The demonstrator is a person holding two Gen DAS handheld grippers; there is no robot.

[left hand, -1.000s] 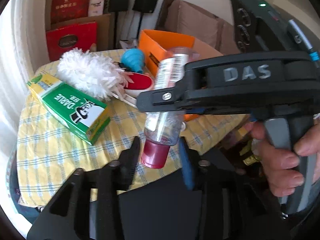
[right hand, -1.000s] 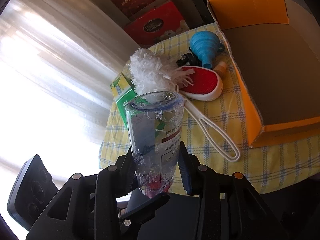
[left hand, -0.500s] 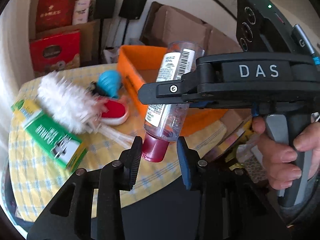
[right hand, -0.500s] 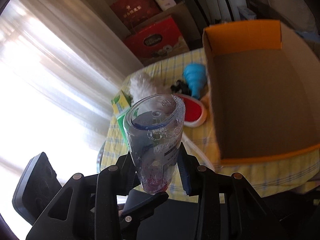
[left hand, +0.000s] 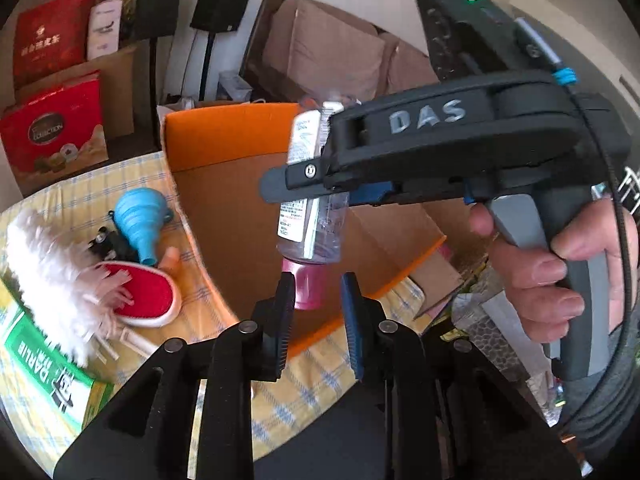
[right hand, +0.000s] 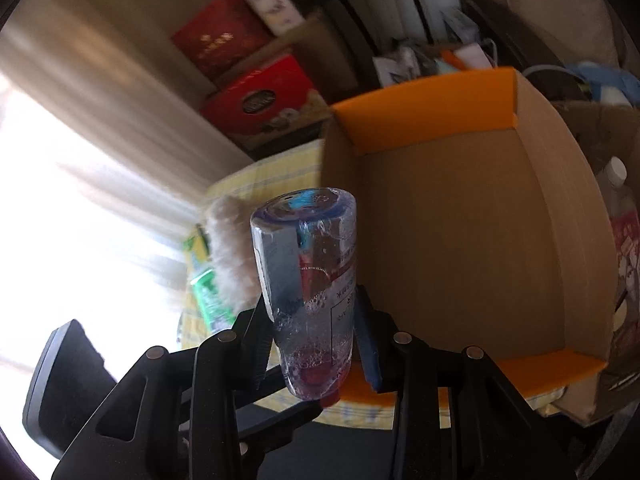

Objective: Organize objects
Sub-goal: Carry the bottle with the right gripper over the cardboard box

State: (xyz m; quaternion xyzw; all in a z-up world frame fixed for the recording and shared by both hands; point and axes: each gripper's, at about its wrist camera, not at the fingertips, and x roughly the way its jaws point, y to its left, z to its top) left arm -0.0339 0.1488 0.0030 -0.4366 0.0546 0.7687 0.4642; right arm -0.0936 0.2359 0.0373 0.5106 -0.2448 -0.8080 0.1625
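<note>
Above the orange box [right hand: 460, 248], the right tongs [right hand: 310, 344] clench a clear bottle [right hand: 308, 280], pink cap [left hand: 306, 286] downward. Left tongs [left hand: 316, 312], jaws just closing, flank that cap; contact cannot be confirmed.

The duster [left hand: 52, 276] and the green carton [left hand: 48, 376] are smeared by motion, the carton cut off at the picture's edge. The bottle's [left hand: 310, 208] upper part hides behind the right gripper [left hand: 280, 188].

Right tongs [right hand: 310, 344] clamping clear bottle [right hand: 308, 280], beside open orange box [right hand: 472, 248]
</note>
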